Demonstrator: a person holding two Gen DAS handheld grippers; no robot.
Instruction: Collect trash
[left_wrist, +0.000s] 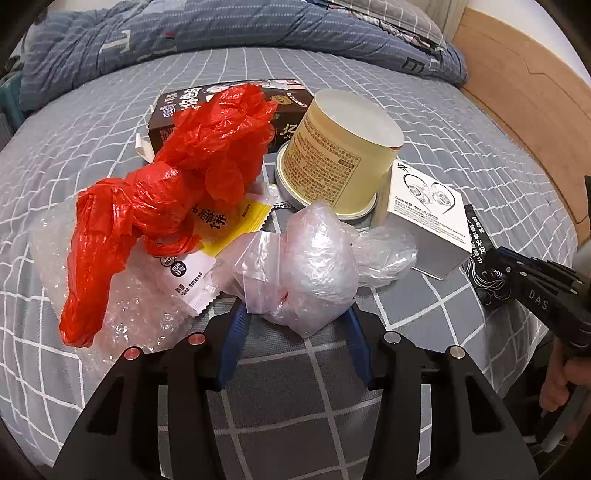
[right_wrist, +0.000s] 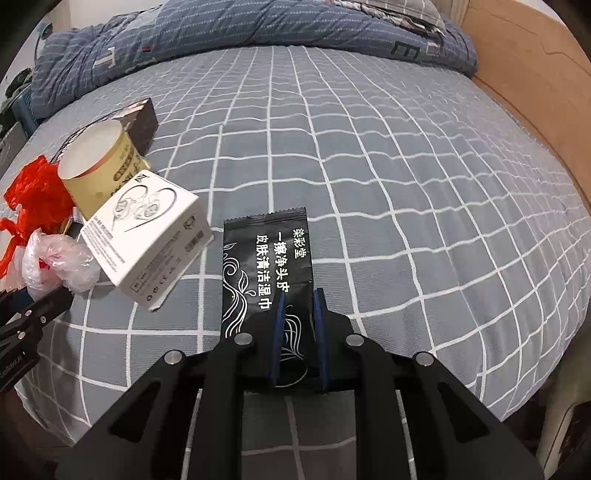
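Trash lies before us on the grey checked bedsheet (right_wrist: 369, 166), where beside the white earphone box (left_wrist: 430, 225) our left gripper (left_wrist: 295, 317) pinches the clear plastic bag (left_wrist: 306, 266) and our right gripper (right_wrist: 299, 306) clamps the black wipe sachet (right_wrist: 266, 266).
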